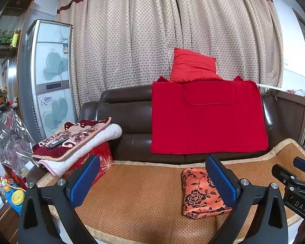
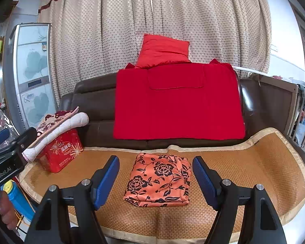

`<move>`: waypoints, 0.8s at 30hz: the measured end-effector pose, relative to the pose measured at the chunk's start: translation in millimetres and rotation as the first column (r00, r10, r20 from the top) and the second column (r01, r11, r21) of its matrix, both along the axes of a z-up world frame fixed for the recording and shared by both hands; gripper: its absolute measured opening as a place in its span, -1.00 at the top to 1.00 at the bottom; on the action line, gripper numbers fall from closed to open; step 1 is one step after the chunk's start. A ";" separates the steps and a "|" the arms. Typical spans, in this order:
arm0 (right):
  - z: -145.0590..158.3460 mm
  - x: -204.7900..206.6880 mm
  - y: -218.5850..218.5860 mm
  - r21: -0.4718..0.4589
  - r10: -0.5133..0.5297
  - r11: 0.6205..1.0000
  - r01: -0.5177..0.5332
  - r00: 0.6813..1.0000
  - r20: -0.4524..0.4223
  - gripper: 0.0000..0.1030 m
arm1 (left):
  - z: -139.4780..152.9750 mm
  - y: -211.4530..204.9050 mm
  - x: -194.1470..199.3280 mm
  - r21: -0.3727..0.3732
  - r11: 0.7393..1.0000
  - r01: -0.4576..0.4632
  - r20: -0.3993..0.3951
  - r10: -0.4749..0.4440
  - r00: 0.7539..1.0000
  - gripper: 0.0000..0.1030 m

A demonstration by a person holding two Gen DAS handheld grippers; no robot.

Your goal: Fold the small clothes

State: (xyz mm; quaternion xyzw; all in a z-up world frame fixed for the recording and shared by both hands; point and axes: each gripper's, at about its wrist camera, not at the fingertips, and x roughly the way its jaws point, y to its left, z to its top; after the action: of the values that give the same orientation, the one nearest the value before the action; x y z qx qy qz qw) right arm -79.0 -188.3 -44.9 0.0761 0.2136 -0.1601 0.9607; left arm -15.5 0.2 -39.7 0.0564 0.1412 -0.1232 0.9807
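Note:
A folded orange garment with a black flower print (image 2: 159, 180) lies on the woven mat (image 2: 254, 162) that covers the sofa seat. It also shows in the left wrist view (image 1: 201, 193), partly behind the left gripper's right finger. My right gripper (image 2: 155, 180) is open and empty, held just in front of the garment, its blue pads either side of it. My left gripper (image 1: 152, 180) is open and empty, above the mat to the left of the garment. The right gripper's body (image 1: 294, 185) shows at the right edge of the left wrist view.
A red cloth (image 2: 177, 103) hangs over the brown sofa back (image 2: 91, 105) with a red pillow (image 2: 162, 50) on top. A red tin (image 2: 60, 154) under folded blankets (image 2: 59, 126) stands at the mat's left end. A standing air conditioner (image 1: 48, 77) stands left. A crib rail (image 2: 301, 118) is right.

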 end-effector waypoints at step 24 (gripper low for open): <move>0.4 1.0 3.3 -0.004 -0.002 1.000 0.002 1.000 -0.010 -0.51 | 0.2 4.9 4.4 -0.009 1.000 -0.002 -0.003 0.002 1.000 -1.00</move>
State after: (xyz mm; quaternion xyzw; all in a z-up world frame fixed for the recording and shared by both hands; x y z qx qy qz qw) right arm -78.0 -185.0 -44.5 0.0737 0.2180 -0.1617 0.9596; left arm -11.1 5.1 -39.5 0.0518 0.1423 -0.1231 0.9808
